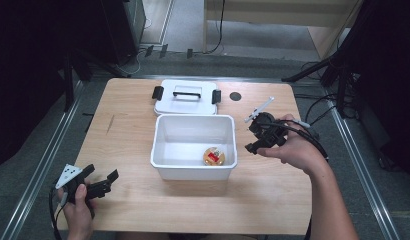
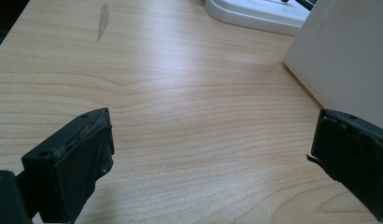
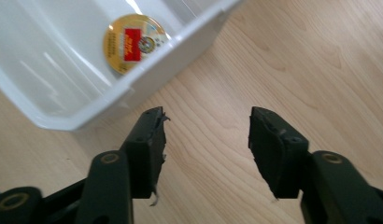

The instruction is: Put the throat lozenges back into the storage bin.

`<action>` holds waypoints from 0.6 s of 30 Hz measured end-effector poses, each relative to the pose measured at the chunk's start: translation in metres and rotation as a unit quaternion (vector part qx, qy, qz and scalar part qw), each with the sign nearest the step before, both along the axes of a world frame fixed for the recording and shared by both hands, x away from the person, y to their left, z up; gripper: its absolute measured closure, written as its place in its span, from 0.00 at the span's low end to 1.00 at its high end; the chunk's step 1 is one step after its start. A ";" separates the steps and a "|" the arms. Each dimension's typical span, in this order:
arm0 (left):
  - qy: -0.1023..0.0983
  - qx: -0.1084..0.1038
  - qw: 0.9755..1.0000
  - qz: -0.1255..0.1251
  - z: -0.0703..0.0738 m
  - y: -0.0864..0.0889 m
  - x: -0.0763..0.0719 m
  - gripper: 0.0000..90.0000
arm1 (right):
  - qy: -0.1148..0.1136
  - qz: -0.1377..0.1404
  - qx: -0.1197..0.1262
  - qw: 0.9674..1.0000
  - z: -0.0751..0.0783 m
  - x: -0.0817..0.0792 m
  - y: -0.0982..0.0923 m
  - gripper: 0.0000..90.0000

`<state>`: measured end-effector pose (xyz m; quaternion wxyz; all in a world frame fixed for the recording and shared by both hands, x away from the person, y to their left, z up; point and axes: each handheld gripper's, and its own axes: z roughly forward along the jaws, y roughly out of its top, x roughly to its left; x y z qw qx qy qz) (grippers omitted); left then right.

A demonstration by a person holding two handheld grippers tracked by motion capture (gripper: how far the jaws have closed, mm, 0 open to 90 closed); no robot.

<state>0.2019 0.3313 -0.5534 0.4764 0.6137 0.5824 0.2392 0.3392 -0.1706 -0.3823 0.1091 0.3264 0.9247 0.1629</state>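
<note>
On a pale wooden table point(image 1: 133, 200) ringed by grey floor point(image 1: 38, 160) and dark stands, a white bin point(image 1: 165, 157) at centre holds a gold tin point(image 1: 214, 156), its lid point(image 1: 185, 97) at twelve o'clock, while the left gripper point(image 1: 100, 182) at eight and right gripper point(image 1: 253, 135) at three both gape empty.

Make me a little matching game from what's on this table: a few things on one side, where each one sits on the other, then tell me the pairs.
Things:
1. white lid
2. round gold tin
3. left gripper
4. right gripper

Places:
A. inside the white bin
B. near the table's front left corner
C. flat on the table behind the bin
D. held beside the bin's right wall

Pairs: 1-C, 2-A, 3-B, 4-D
</note>
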 end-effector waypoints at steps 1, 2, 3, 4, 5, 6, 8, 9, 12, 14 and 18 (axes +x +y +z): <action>0.000 0.000 1.000 0.000 0.000 0.000 0.000 0.00 | -0.004 -0.010 0.000 1.000 -0.006 -0.001 -0.005 0.44; 0.000 0.000 1.000 0.000 0.000 0.000 0.000 0.00 | -0.004 -0.015 -0.001 1.000 -0.007 -0.001 -0.006 0.41; 0.000 0.000 1.000 0.000 0.000 0.000 0.000 0.00 | -0.009 -0.023 -0.003 1.000 -0.012 -0.002 -0.010 0.35; 0.000 0.000 1.000 0.000 0.000 0.000 0.000 0.00 | -0.018 -0.033 -0.007 0.999 -0.016 -0.003 -0.013 0.27; 0.000 0.000 1.000 0.000 0.000 0.000 0.000 0.00 | -0.024 -0.038 -0.008 0.999 -0.018 -0.004 -0.015 0.23; 0.000 0.000 1.000 0.000 0.000 0.000 0.000 0.00 | -0.033 -0.053 -0.009 0.998 -0.021 -0.005 -0.018 0.14; 0.000 0.000 1.000 0.000 0.000 0.000 0.000 0.00 | -0.042 -0.100 -0.006 0.994 -0.029 -0.004 -0.026 0.00; 0.000 0.000 1.000 0.000 0.000 0.000 0.000 0.00 | -0.044 -0.118 -0.002 0.992 -0.032 -0.005 -0.029 0.00; -0.001 0.000 1.000 0.000 0.000 0.000 0.000 0.00 | -0.072 -0.148 0.026 0.986 -0.047 -0.009 -0.041 0.00; 0.000 0.001 1.000 0.000 0.000 0.000 0.000 0.00 | -0.091 -0.158 0.051 0.982 -0.056 -0.012 -0.048 0.00; 0.000 0.001 1.000 0.000 0.000 0.000 0.000 0.00 | -0.138 -0.198 0.095 0.966 -0.080 -0.021 -0.060 0.00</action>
